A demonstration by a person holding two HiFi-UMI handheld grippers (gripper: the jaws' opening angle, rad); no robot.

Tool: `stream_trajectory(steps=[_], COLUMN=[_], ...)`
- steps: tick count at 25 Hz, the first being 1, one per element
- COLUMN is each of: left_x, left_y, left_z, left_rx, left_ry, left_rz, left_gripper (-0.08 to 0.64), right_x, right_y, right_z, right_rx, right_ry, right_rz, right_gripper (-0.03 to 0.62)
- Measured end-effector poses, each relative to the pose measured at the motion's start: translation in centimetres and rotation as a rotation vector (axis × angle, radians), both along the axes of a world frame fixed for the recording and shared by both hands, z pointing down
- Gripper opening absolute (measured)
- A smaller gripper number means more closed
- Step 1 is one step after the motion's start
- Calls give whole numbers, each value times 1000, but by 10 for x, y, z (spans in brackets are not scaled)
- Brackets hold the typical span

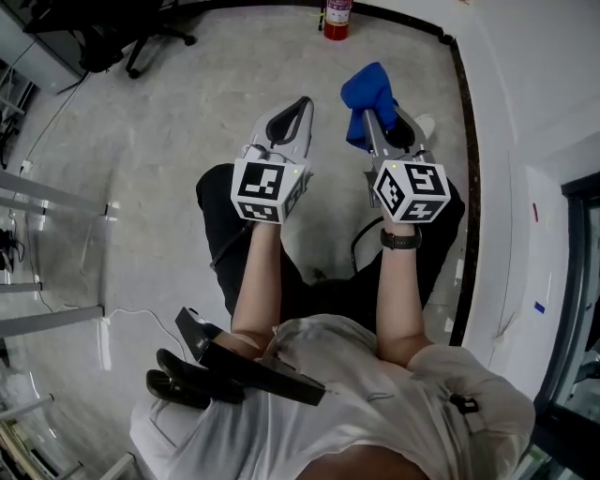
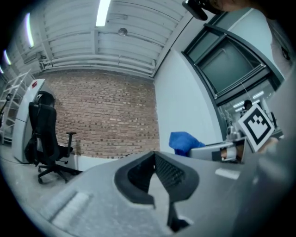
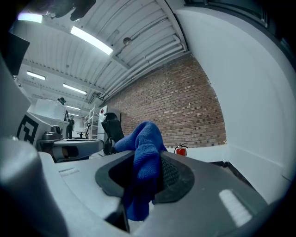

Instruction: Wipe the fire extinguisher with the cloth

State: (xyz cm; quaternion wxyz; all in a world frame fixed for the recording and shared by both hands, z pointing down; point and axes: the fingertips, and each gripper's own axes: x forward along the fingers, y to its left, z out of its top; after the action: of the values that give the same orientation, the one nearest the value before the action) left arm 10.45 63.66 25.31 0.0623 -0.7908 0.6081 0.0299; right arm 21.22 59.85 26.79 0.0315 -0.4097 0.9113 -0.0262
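A red fire extinguisher (image 1: 337, 19) stands on the floor by the far wall; in the right gripper view the fire extinguisher (image 3: 181, 149) is small, in front of the brick wall. The blue cloth (image 1: 368, 94) is bunched between the jaws of my right gripper (image 1: 380, 117), which is shut on it. Seen from the right gripper (image 3: 148, 159), the cloth (image 3: 145, 152) sticks up out of the jaws and hangs below them. My left gripper (image 1: 300, 105) is held level beside it, shut with nothing in it. Both are far short of the extinguisher. The left gripper (image 2: 155, 159) also sees the cloth (image 2: 185, 141).
A black office chair (image 1: 131, 37) stands at the far left, and the same chair (image 2: 46, 139) shows against the brick wall. A black baseboard (image 1: 461, 141) runs along the white wall at right. Metal shelving (image 1: 28, 187) and a white cable (image 1: 141, 314) lie at left.
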Motion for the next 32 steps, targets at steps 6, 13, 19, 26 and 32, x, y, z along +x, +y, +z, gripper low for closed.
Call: stream_trajectory(steps=[6,13,19,26,32], left_x=[-4,-23,-23,-29,-37], left_y=[-39,-94,-144,-204,-265], left_z=[-1,-10,-21,-48,-42], left_rx=[7,12,19,65,67], left_ry=[-19,-42,-32,-67,-61], left_rz=[-10,-15,52,89,123], left_gripper=[3,2,2,3,2], right_x=[-8,-35,-47,-53,-65], right_y=[-47,-101,-147,-209,-271], right_z=[11,2,1,-33,-22], right_rx=[-23,-21,-23,45,24], right_ry=[0,-39,-28,-92,-85], right_rz=[-10,-14,10,45,59], right_gripper=[109,109,109,109,109])
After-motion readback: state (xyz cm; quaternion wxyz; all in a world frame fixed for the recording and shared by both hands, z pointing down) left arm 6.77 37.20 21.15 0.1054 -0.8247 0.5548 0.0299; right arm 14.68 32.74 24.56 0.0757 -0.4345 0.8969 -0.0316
